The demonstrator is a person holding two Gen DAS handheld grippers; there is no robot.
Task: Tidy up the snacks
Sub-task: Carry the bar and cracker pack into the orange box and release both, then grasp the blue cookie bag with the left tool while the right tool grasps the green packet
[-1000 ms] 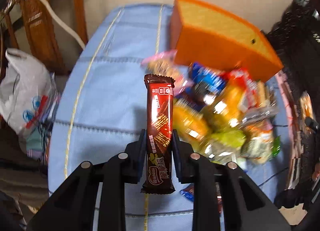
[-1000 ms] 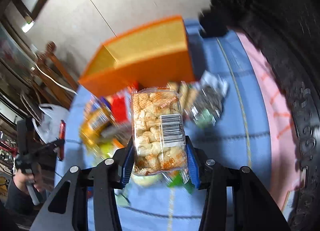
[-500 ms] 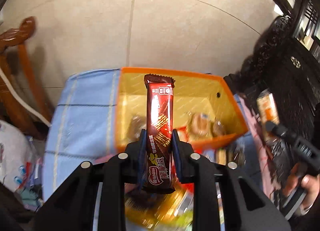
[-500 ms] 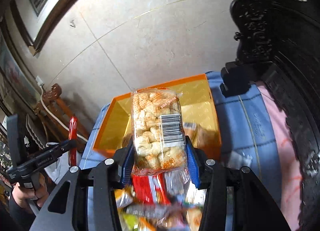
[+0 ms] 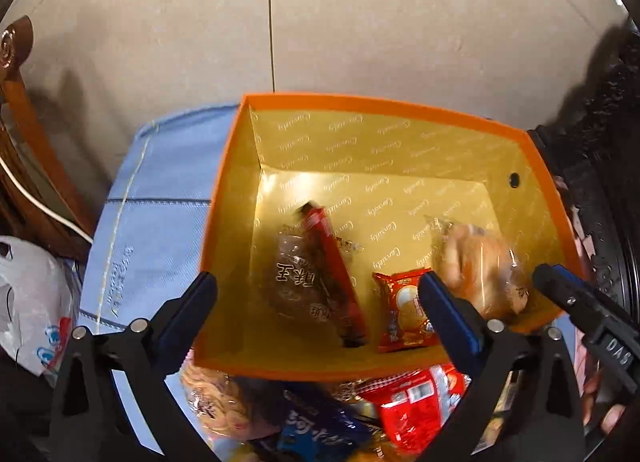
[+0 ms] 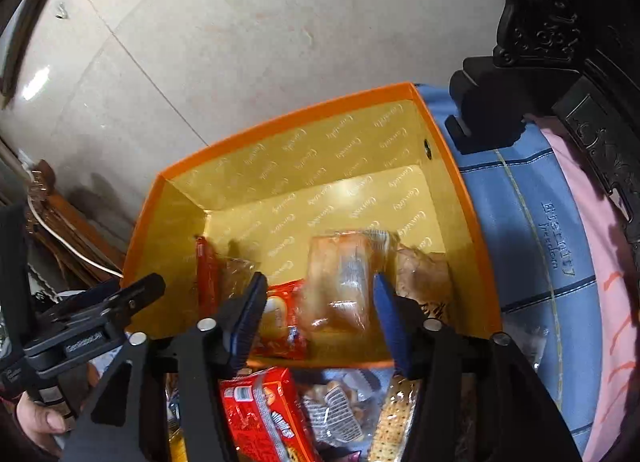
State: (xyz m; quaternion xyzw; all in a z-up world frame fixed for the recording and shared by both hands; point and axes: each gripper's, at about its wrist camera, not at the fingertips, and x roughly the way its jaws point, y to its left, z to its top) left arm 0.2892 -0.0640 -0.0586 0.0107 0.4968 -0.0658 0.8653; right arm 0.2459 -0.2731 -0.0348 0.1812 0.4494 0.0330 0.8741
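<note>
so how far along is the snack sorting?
Partway. Done: the wafer bar, a red packet and the clear cracker pack lie in the orange box. In hand: nothing; left tool and right tool are open. Left: the snack pile outside the box.

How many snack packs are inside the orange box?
5: wafer bar and dark pack left, red pack centre, clear cracker pack and tan pack right. More may be hidden.

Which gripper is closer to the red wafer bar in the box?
Left. The left gripper hangs open directly over the red wafer bar; the right gripper is open farther right, above the clear puff bag.
</note>
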